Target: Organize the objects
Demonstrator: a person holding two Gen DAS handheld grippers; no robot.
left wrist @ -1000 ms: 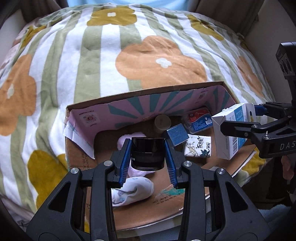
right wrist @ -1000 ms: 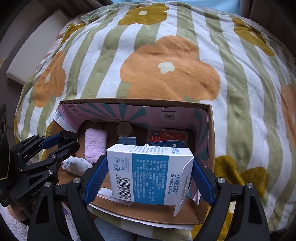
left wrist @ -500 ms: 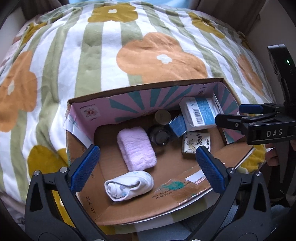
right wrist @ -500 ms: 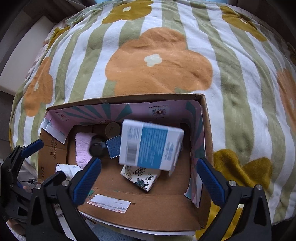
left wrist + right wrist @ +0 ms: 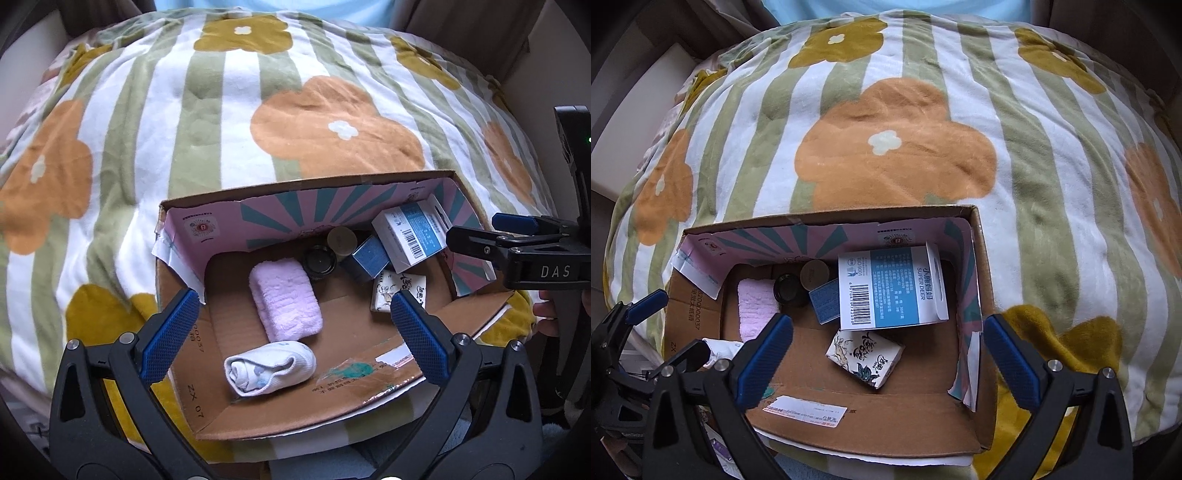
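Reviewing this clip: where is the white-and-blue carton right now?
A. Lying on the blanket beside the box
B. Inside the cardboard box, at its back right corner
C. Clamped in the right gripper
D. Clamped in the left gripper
B. The white-and-blue carton lies inside the cardboard box at its back right corner, while the right gripper and left gripper both stand open and empty.

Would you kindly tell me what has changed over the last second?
The left gripper let go of the black jar; the right gripper released the white-and-blue carton. Both now lie in the cardboard box. The pink towel and rolled sock stayed put.
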